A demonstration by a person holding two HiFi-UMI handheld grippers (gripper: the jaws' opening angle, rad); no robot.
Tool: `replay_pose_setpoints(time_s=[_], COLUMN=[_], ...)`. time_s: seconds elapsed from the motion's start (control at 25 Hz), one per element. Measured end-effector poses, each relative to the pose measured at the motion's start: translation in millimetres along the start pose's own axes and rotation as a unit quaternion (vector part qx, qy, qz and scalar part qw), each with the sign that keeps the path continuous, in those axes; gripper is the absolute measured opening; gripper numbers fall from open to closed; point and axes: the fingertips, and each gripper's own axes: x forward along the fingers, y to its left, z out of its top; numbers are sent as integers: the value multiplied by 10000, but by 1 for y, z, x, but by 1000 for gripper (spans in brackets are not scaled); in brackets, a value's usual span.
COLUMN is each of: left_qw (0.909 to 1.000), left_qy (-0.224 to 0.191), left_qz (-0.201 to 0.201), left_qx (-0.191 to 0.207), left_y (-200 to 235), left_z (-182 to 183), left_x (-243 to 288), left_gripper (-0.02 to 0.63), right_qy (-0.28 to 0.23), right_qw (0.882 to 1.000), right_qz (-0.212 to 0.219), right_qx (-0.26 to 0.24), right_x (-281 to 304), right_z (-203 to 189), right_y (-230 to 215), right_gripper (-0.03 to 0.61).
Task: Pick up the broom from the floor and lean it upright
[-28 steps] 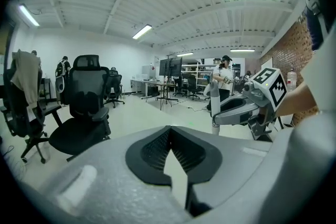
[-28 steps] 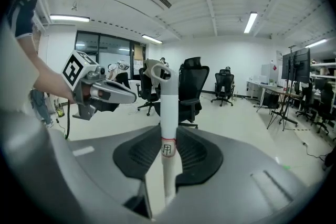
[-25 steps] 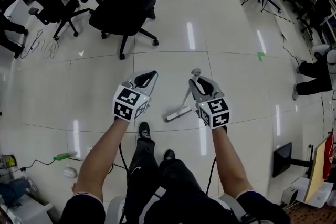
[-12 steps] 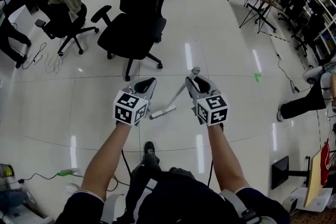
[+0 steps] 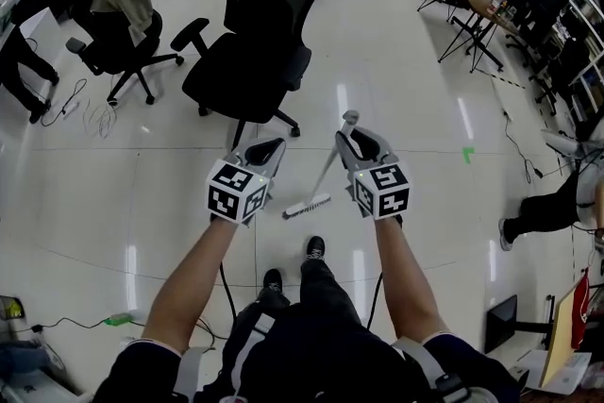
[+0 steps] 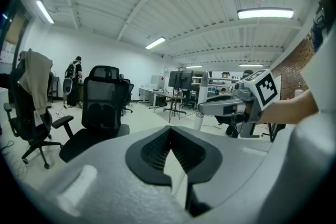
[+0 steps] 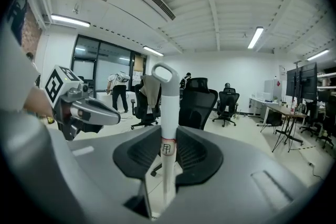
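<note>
Head view: the black chair (image 5: 260, 52) is closer in front of me than a second ago. My right gripper (image 5: 363, 144) is clamped on the broom (image 5: 328, 167), just this side of the chair. Its long axis slants, the loop end toward the chair and the brush lower, back toward my shoes.

Left gripper view: my left gripper (image 6: 169, 132) has its fingers pressed together on nothing, with the chair off to the left.

Right gripper view: the broom rises straighter between my fingers than before, with the chair just behind it.

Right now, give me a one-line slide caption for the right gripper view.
Right gripper clamps the white broom handle; the left gripper hovers alongside, black office chairs behind.
</note>
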Motion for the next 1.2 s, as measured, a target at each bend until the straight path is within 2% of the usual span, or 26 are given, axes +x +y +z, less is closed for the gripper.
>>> replay_pose_setpoints(time_s=[0.16, 0.48, 0.72, 0.96, 1.2], left_qw=[9999, 9988, 9964, 9952, 9951], left_qy=[95, 278, 402, 408, 553], left_qz=[116, 403, 720, 817, 585], left_qx=[-59, -73, -192, -360, -575], left_y=[21, 59, 100, 162, 225], left_z=[-1, 10, 12, 10, -5], left_x=[31, 103, 128, 135, 145], left_gripper=[0, 0, 0, 0, 0], right_qy=[39, 180, 301, 565, 939], right_qw=[9999, 9970, 9935, 9913, 9901], right_qz=[129, 740, 1097, 1185, 1042], right_qx=[44, 106, 34, -42, -86], right_x=[31, 100, 164, 234, 301], right_z=[-6, -22, -27, -30, -38], right_y=[-25, -68, -80, -74, -60], right_gripper=[94, 94, 94, 94, 95])
